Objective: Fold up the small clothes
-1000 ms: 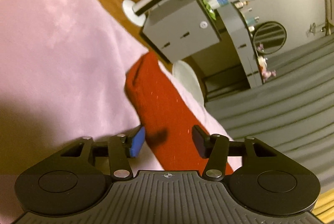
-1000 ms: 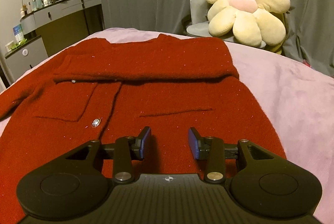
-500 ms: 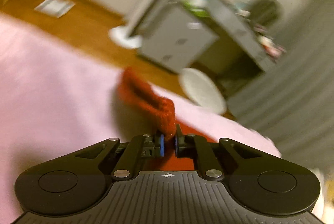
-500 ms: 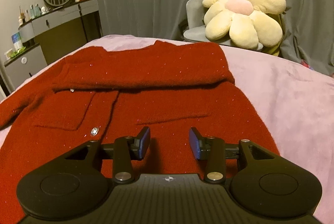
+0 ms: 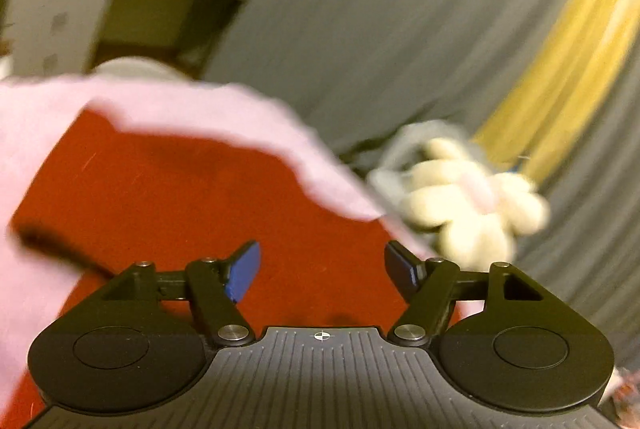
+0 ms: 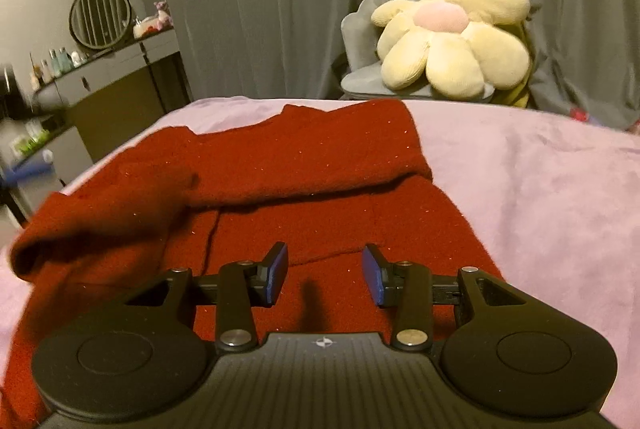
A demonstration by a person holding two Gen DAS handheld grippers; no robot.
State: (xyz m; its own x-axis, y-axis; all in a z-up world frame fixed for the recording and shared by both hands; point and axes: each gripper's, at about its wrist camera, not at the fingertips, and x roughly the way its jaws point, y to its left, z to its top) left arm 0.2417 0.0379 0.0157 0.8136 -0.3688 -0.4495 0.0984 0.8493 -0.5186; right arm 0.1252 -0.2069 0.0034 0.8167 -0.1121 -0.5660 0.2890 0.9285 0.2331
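- Left wrist view, blurred: left gripper has jaws spread wide, nothing between them; red jacket lies flat right under and ahead of the tips on the pink blanket, and blur hides whether they touch it
- Right wrist view: right gripper is also wide and empty, low over the jacket's hem area, near the pocket slit
- Jacket's long axis runs away from the right tips, toward the flower cushion; collar end far, hem near
- Left-side sleeve is bunched in a loose hump over the body, just left of the right tips
- My read: sleeve needs flattening or the side fold comes next; the hump's far side is hidden, so which gripper is nearer I can't say
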